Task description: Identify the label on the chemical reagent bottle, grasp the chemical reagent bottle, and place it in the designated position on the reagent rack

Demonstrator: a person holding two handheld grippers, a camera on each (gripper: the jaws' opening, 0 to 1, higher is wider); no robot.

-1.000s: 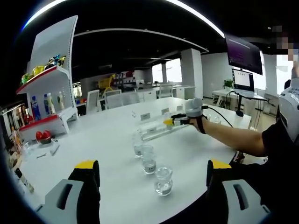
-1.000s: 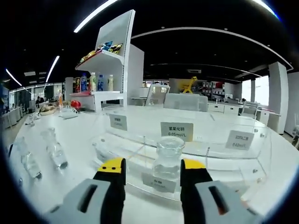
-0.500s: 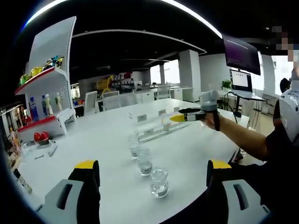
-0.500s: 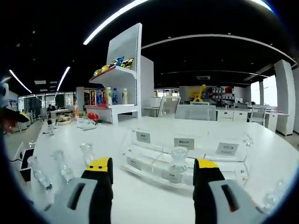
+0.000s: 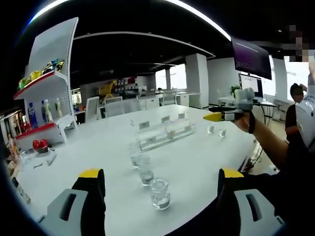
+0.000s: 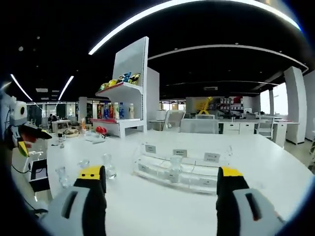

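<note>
The white table spans the lower frame in both views. The clear reagent rack, at centre frame, is seen smaller than a second ago, the right claw having been drawn back, released and empty. One reagent bottle is left standing in the rack, so placement appears complete. Three bottles wait lower centre before the released left claw.
</note>
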